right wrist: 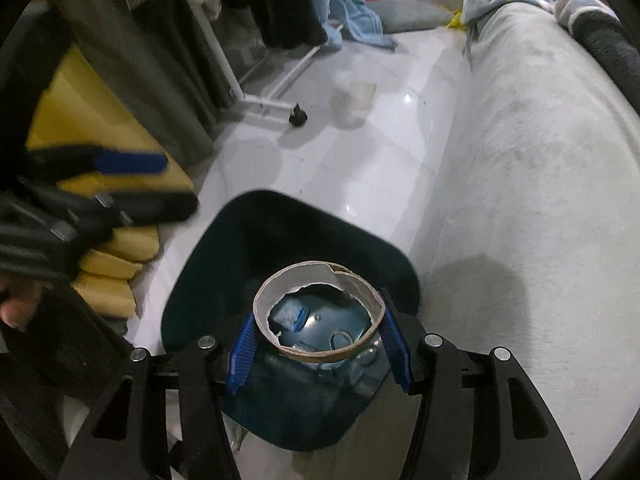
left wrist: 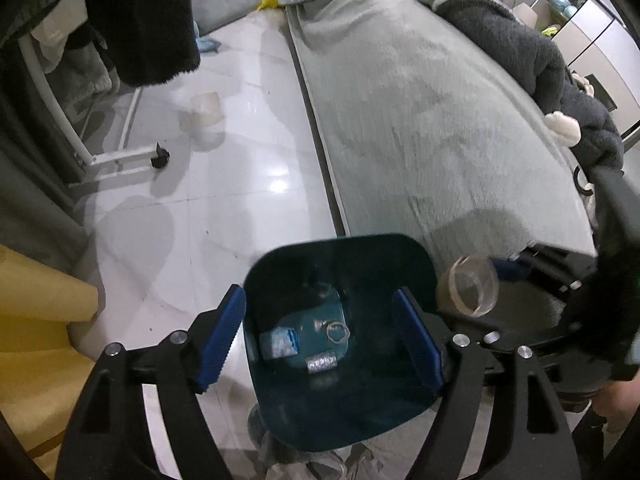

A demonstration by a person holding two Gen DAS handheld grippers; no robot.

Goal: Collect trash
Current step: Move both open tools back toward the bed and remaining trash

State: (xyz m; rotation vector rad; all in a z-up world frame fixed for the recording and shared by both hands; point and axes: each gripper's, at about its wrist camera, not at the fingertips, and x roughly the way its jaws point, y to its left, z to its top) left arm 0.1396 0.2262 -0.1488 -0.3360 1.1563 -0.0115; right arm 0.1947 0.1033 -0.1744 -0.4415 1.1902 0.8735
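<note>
A dark teal trash bin (left wrist: 340, 256) stands on the floor beside the bed; it also shows in the right wrist view (right wrist: 280, 224). Inside lie a blue-white wrapper (left wrist: 279, 342), a rubber band (left wrist: 338, 332) and a foil scrap (left wrist: 320, 363). My left gripper (left wrist: 320, 340) is open and empty, its blue fingers straddling the bin's near left wall. My right gripper (right wrist: 318, 338) is shut on an empty cardboard tape roll (right wrist: 320, 356), held over the bin's opening. The roll also shows in the left wrist view (left wrist: 472, 288), at the bin's right rim.
A grey-covered bed (left wrist: 420, 120) runs along the right. A white clothes rack on castors (left wrist: 124, 156) with hanging dark garments stands at the left. Yellow cushions (left wrist: 36, 320) lie at the near left. A pale translucent container (left wrist: 206, 106) sits on the white tile floor.
</note>
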